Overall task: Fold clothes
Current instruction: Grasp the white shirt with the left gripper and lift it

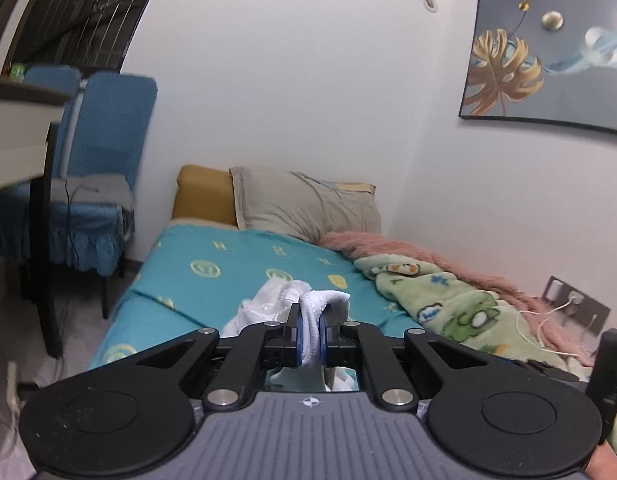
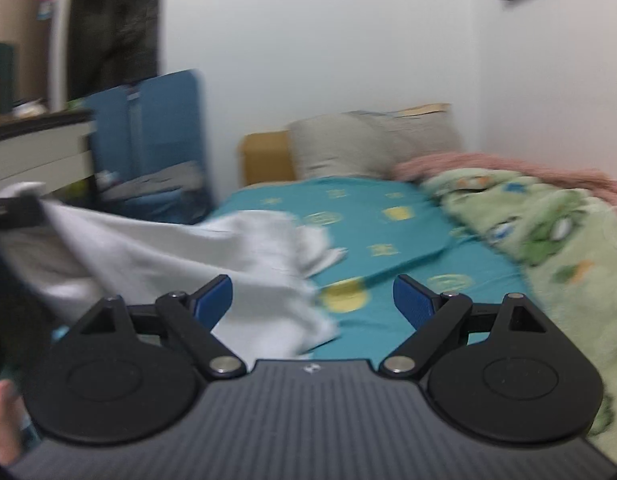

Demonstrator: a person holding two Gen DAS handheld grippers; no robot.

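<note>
My left tool [image 1: 309,334] is clamped on a bunched fold of the white cotton garment [image 1: 276,304], its 2 blue pads pressed tight against the cloth. My right tool [image 2: 312,300] stands wide apart, holding nothing, just above the garment's near edge. As I judge it, the step in hand is getting a second grip so the cloth can be spread: I would bring the right tool down on a free corner or hem, well apart from the left grip, take only 1 layer, then draw the 2 tools apart until the fabric hangs flat (the right view is blurred, so the exact hem is hard to pick out).

The garment is white, soft and crumpled, lifted at the left and trailing down onto the teal patterned bed sheet [image 2: 388,216], with no tidy fold visible.
</note>
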